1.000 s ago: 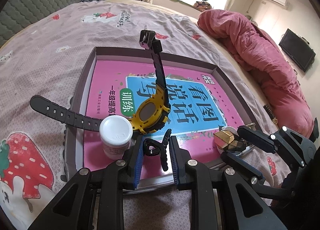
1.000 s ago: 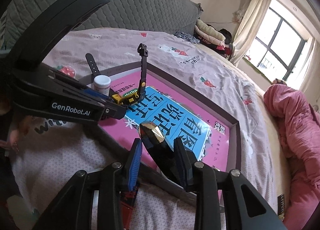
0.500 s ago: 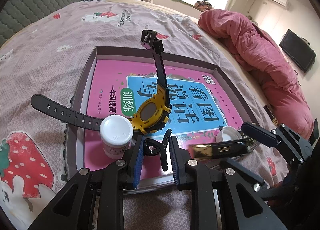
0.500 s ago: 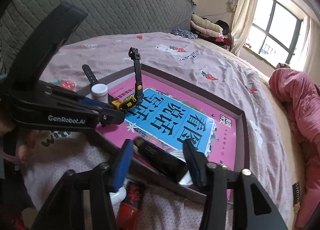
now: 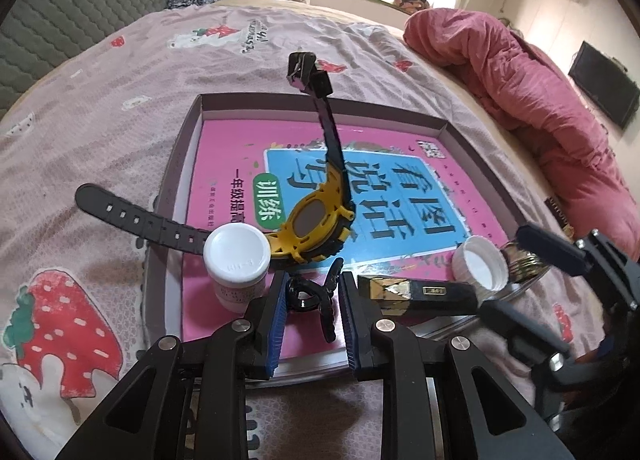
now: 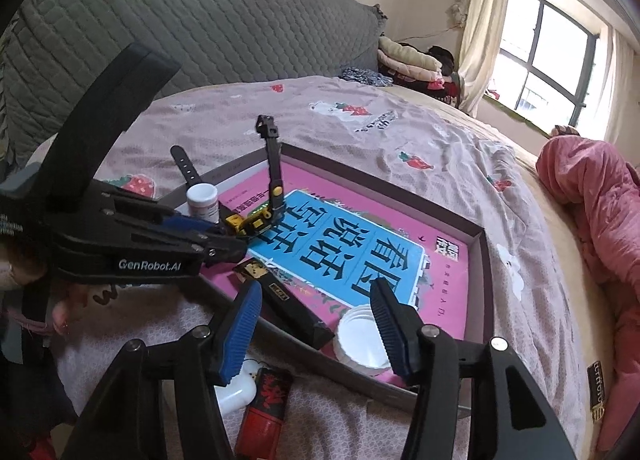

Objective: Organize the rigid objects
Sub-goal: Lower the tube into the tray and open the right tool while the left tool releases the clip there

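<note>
A bed with a pink strawberry-print sheet is carrying a shallow box lid, and a pink and blue book is lying flat inside it, filling most of its floor.

A yellow watch is sitting on the book near its centre. 1 black strap is sticking up toward 12 o'clock, and the other is trailing over the lid's wall toward 9 o'clock.

A black and gold bar is lying flat along the lid's near edge. In the right wrist view it is stretching between the 2 spread fingers of the right gripper, closer to the finger at 9 o'clock, and neither pad is pressing on it.

A white cap is lying open side up just inside the finger at 3 o'clock.

A white bottle is standing upright at 10 o'clock of the left gripper.

The left gripper's fingers are squeezing a small black hair clip, which is sitting on the book's near edge, directly below the watch face.
</note>
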Tool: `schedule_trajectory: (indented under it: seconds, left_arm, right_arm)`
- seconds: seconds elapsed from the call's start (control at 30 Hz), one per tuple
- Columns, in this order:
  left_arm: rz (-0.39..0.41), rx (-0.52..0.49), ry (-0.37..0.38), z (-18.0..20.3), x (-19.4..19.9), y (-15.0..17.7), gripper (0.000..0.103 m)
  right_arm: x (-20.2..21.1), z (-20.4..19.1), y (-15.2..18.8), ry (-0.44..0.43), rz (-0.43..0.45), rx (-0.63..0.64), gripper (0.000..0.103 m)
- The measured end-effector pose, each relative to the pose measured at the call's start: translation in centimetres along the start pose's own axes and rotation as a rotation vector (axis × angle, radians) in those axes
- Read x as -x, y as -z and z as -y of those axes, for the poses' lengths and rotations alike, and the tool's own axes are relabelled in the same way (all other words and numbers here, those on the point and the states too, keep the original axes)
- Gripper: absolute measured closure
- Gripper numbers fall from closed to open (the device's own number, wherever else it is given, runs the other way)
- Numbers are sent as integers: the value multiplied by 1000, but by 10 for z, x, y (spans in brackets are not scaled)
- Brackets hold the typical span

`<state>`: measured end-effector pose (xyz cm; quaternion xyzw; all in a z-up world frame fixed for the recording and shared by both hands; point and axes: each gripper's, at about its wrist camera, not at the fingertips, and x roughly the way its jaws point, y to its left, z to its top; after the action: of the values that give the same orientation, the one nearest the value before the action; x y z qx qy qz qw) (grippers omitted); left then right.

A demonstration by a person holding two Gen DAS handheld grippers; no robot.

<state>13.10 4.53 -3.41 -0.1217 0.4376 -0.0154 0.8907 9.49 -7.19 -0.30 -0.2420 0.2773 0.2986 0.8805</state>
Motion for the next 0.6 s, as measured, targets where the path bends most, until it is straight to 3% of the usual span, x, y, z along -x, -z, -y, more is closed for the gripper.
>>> schedule_trajectory:
  seconds: [0.13, 0.27, 0.6]
  left_arm:
    - [-1, -1, -11, 0, 0, 0, 76]
    - [-2, -18, -20, 2, 0, 0, 65]
    - [1, -10, -12, 1, 1, 0, 64]
  right_arm:
    - [3, 8, -1, 8, 11, -34, 47]
    - [4, 12, 0, 12, 17, -57, 47]
    - [5, 23, 1, 22, 14, -118, 47]
